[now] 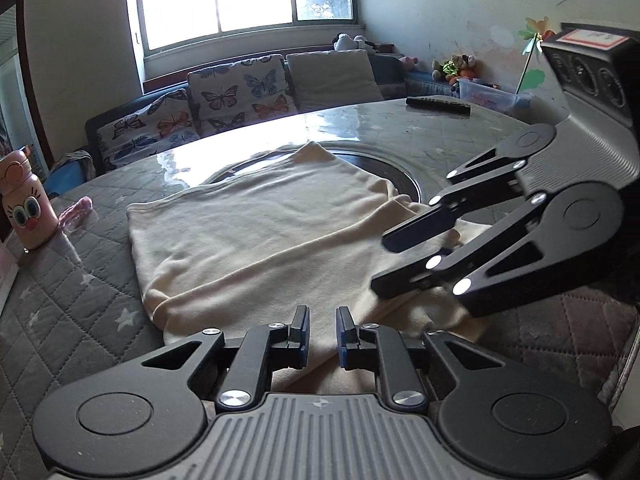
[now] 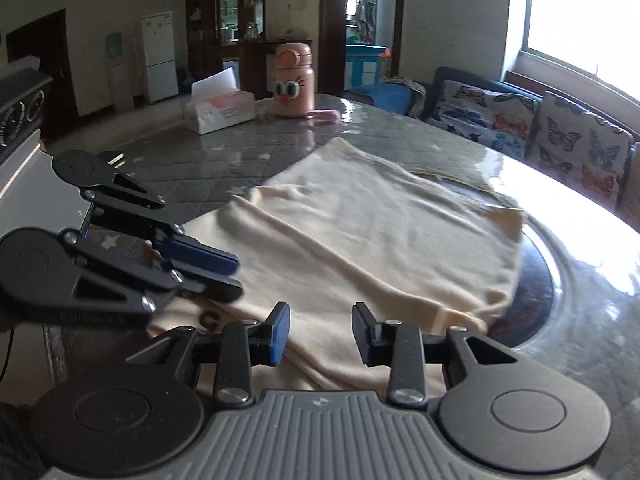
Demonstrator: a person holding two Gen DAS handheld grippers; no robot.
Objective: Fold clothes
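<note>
— One fold in, probably. Cream garment [image 1: 256, 236] spread flat on the table [image 1: 440, 128], covering the near part of the dark round inset [image 1: 404, 176] and reaching from there toward the near table edge. Looks doubled along that near side, with a loose ridge across the middle.

— Left to do?

— Judging by the width, at least another fold, plus smoothing that ridge. Not yet a neat packet.

— And the jaws?

— Right gripper [image 2: 320, 332]: released, jaws well apart, hanging over the cloth's edge on the near side of the inset, pinching nothing. Left gripper [image 1: 323, 330]: nearly closed, only a narrow gap, with cloth in or under that gap. Cannot tell whether pressing on it or merely above it.

— Any writing?

— Hardly any legible. Red-bordered label [image 1: 588, 36] on top of the right gripper's body: printed, but too blurred to read. Tissue pack [image 2: 222, 110], well beyond the inset near the table edge: pink print, no readable brand. Pink bottle [image 2: 292, 88] just beside that pack: cartoon eyes and beak only, no words seen. Small crosshair emblem [image 1: 321, 404] on the left gripper's ribbed housing, no lettering.
</note>
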